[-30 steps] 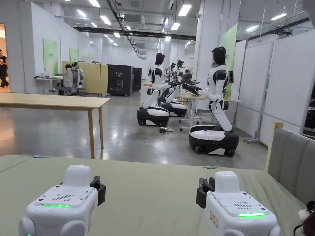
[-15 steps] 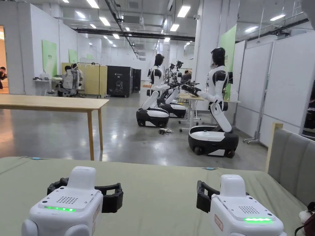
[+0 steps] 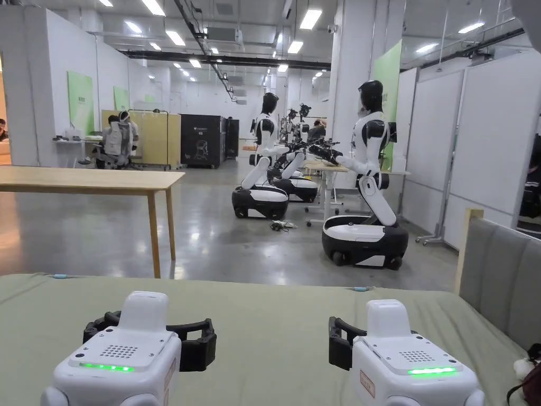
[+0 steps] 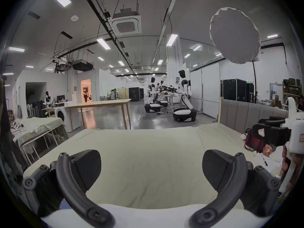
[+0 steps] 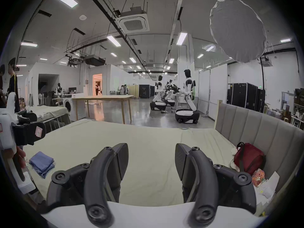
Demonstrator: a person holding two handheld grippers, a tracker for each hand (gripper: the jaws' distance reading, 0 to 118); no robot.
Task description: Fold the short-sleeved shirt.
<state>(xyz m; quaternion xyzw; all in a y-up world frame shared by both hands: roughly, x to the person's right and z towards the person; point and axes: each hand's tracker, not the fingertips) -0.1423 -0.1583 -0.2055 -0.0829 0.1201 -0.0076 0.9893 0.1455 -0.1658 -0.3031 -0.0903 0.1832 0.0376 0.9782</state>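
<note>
A folded blue garment (image 5: pixel 42 163) lies on the pale green bed sheet (image 3: pixel 274 317), near its left edge, below the left gripper (image 5: pixel 28 132) as the right gripper view has it. In the head view both grippers hover side by side over the near part of the bed. My left gripper (image 3: pixel 149 329) (image 4: pixel 151 170) is open wide, with only bare sheet between its jaws. My right gripper (image 3: pixel 380 333) (image 5: pixel 151 160) is open less wide and holds nothing. Neither touches the garment.
A grey padded headboard (image 5: pixel 255 124) runs along the bed's right side. Against it sit a dark red bag (image 5: pixel 248 159), an orange packet (image 5: pixel 258 177) and papers. Past the bed's far edge stand a wooden table (image 3: pixel 95 180) and white humanoid robots (image 3: pixel 364 211).
The left gripper's jaws have spread from close together to wide open. The right gripper has barely changed. The head camera has shifted slightly.
</note>
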